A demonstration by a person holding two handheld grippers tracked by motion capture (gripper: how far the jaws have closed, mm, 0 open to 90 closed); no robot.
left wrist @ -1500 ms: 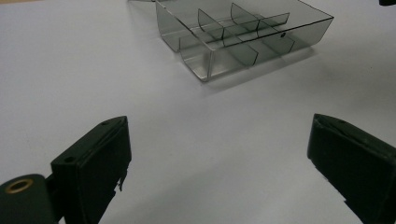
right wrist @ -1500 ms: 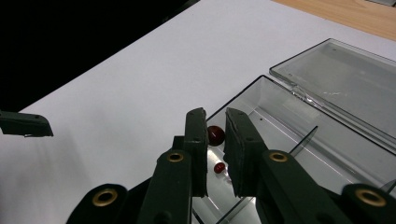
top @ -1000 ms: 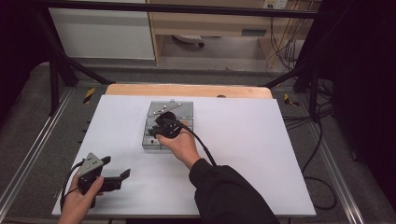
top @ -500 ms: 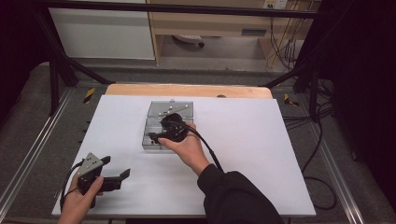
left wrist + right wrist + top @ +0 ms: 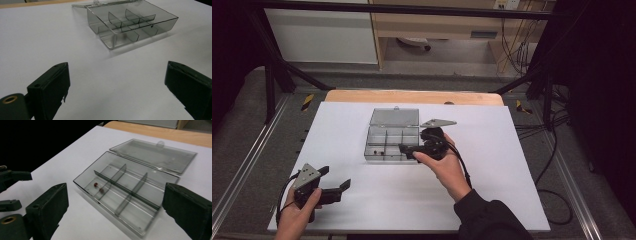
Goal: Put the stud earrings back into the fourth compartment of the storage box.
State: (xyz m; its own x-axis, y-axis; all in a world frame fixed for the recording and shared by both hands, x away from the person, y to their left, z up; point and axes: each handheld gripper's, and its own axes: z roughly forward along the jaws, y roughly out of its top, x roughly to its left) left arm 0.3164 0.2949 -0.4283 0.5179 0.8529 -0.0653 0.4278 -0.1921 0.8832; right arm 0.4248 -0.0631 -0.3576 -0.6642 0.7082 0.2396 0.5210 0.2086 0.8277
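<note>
Box: one clear compartment box (image 5: 392,142), lid (image 5: 395,117) folded flat behind it, sitting mid-table on the white sheet (image 5: 512,165).
Compartments: the right gripper view shows one long divider crossed by two short ones, which makes six cells.
Contents: two small dark beads (image 5: 95,184), one either side of a short divider in the near-left cells; the other cells look bare.
Right gripper (image 5: 404,148): you hold it just at the box's right front edge, jaws spread wide, nothing between them.
Left gripper (image 5: 334,186): low at the near-left of the sheet, well apart from the box, jaws wide and gripping nothing.
Count of tools: two grippers, one per hand, each trailing a cable.
Risk, box: it looks light and sits loose on a smooth sheet. Push a jaw against the wall and it will likely slide or pivot, since your left gripper is too far off to brace it.
Risk, beads: they are small and round. A jaw closing off-centre may flick one into the next cell or over the wall.
Risk, dividers: the cells are narrow next to your wide jaws. Come down spread like this and you may catch a divider instead of the bead.
Risk, lid: bump the box backward and the hinged lid may lift or swing.
</note>
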